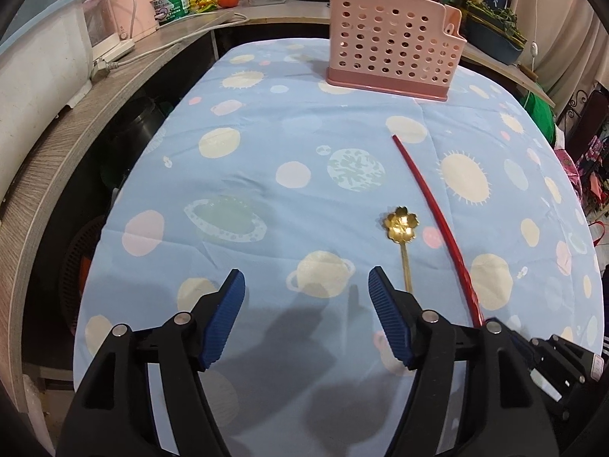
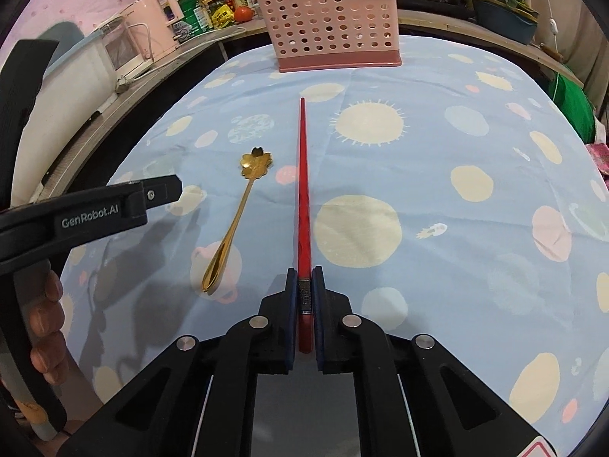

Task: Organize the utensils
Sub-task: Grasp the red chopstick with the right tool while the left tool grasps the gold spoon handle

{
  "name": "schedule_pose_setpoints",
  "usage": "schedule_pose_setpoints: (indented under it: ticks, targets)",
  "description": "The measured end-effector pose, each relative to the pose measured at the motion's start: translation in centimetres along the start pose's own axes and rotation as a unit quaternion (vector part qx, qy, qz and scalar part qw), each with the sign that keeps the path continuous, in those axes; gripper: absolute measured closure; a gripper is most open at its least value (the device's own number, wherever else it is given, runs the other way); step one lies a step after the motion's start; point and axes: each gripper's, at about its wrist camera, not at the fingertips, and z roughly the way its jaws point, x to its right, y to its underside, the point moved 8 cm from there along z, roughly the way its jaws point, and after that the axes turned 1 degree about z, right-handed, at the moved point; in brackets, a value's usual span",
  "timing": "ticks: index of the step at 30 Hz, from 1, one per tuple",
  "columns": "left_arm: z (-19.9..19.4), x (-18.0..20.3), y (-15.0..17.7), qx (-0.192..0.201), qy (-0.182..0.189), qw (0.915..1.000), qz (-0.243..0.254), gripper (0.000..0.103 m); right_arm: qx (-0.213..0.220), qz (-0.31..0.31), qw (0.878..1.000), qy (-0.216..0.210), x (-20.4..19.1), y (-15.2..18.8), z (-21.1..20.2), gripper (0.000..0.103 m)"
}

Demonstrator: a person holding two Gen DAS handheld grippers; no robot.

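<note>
Right tongs (image 2: pixel 304 278) clamp the red chopstick (image 2: pixel 303 175); left tongs (image 1: pixel 306 285) gape empty beside the spoon (image 1: pixel 402 228).

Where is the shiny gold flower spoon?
The gold flower-shaped metal spoon lies on the blue planet-print tablecloth, just left of the red chopstick in the right wrist view.

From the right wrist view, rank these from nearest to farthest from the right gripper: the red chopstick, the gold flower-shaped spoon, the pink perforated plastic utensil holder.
1. Red chopstick: clamped between the pads of the right gripper, pointing straight ahead.
2. Gold flower-shaped spoon: lying on the cloth just left of the chopstick.
3. Pink perforated plastic utensil holder: upright at the table's far end.
</note>
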Motion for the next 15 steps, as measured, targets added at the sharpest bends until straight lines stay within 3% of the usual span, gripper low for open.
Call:
schedule_pose_setpoints:
  ticks: [4,15]
  targets:
    - [0.1,1.5,0.9,-0.009,0.016,0.9998,0.010,0.030,0.002,0.012,1.000,0.005,1.0,-0.4,0.0,0.096]
    - [1.0,4.5,3.0,-0.036,0.037,0.9979,0.040,0.030,0.000,0.026,1.000,-0.002,1.6,-0.7,0.1,0.096]
